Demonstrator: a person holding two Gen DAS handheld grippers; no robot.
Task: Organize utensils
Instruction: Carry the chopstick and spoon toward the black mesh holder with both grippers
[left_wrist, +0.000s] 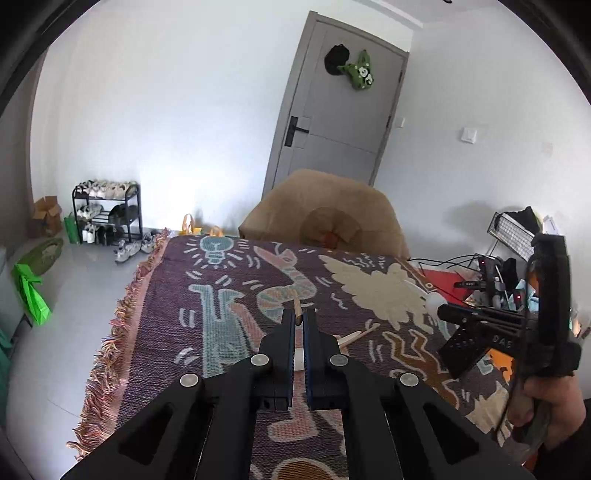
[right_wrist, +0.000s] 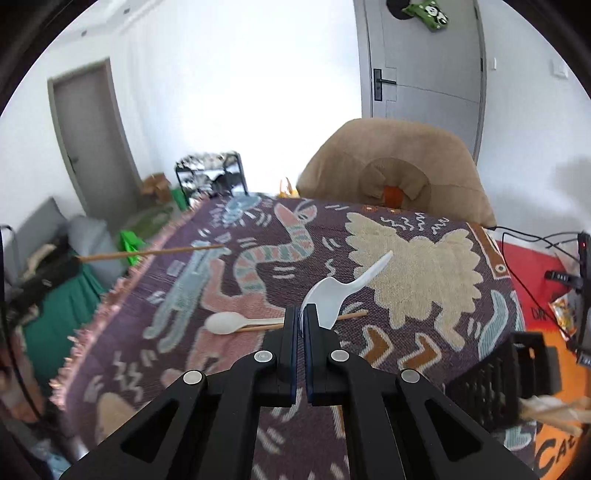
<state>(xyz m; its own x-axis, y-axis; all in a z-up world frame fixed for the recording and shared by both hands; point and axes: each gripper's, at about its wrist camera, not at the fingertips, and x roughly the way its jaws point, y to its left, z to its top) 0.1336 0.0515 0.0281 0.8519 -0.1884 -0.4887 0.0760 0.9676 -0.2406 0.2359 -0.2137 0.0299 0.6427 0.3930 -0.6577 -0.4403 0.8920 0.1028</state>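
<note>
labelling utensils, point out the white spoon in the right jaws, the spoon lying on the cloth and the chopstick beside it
held spoon (right_wrist: 327, 295): right wrist view, bowl.
lying spoon (right_wrist: 223, 322): right wrist view, bowl.
chopstick (right_wrist: 352, 315): right wrist view, right end.

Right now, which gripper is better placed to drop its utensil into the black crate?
Right, probably. The right gripper, jaws shut on the white spoon, has the black crate close by at its lower right. The left gripper, holding a chopstick, shows no crate in its view.
</note>
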